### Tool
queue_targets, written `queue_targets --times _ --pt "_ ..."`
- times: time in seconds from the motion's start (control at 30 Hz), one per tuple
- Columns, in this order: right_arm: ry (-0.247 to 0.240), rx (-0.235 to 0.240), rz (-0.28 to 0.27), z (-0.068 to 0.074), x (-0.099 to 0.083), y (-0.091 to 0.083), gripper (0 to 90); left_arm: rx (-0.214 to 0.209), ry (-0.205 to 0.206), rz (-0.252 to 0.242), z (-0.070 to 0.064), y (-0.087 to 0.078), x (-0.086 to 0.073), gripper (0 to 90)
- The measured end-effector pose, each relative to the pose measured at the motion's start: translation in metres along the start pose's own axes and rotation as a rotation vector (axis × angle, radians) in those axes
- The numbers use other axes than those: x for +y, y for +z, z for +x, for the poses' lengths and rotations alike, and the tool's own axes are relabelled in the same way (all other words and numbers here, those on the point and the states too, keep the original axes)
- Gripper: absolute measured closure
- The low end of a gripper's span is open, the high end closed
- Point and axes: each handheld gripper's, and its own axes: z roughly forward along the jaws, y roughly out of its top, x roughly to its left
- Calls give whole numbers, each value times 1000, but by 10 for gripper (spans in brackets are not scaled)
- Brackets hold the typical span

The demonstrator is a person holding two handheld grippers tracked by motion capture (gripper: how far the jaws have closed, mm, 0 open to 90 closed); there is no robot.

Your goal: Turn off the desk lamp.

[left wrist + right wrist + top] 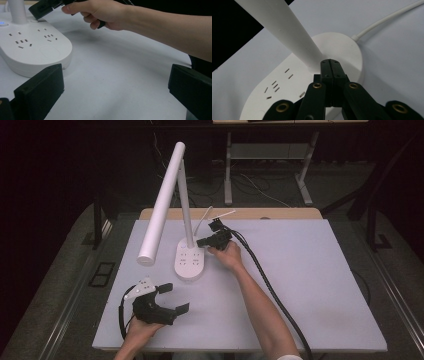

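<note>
A white desk lamp [170, 200] is seen on the table [310, 285], its oval socket base [189, 262] left of centre. The right gripper [206, 241] is pressed together, empty, tips at the stem foot. The left gripper [175, 297] is held spread near the front-left edge.

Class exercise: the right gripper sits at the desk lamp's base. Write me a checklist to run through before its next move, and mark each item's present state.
1. Right gripper jaws shut, tips together over the lamp base: ok.
2. Tips touching the base or a button: cannot tell.
3. Left gripper open, apart from the lamp: ok.
4. Lamp stem upright, base flat on the table: ok.
5. White cord clear of the jaws: ok.
6. Small blue light on the base lit: ok.
</note>
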Motion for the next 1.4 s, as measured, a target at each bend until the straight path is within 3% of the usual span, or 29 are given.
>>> queue_targets --times 0.23,0.5,0.67,0.83,0.9,0.93,1.03,1.1,1.13,1.17,1.23,1.3,1.33,1.4 --pt "-24 -4 -10 4 4 -12 900 -1 7 7 0 1 0 0" --pt "-50 -18 -12 7 2 -39 900 1 9 5 -1 1 0 0" --pt "-60 -23 -44 7 -2 -60 887 4 10 5 -1 1 0 0" --pt "-59 -26 -53 7 -8 -79 757 4 13 8 -2 3 0 0" --pt "-90 -52 -61 9 -13 -91 655 4 16 14 -2 3 0 0" --pt "-90 -52 -61 9 -13 -91 655 4 19 16 -2 4 0 0" --pt "-131 -82 -46 12 -18 -102 542 2 13 16 -3 5 0 0" --pt "-120 -87 -46 13 -21 -109 440 2 21 20 -3 5 0 0" --pt "-111 -129 -59 15 -23 -115 283 4 21 21 -3 5 0 0" --pt "-111 -129 -59 15 -23 -115 283 4 21 21 -3 5 0 0" --pt "-117 -152 -40 15 -24 -122 110 5 19 21 -4 5 0 0" --pt "-106 -151 -41 12 -28 -131 69 3 23 22 -4 5 0 0" --pt "-104 -152 -36 11 -29 -134 8 3 23 22 -4 5 0 0" --pt "-95 -143 -32 11 -34 -141 4 3 21 23 -4 5 0 0"
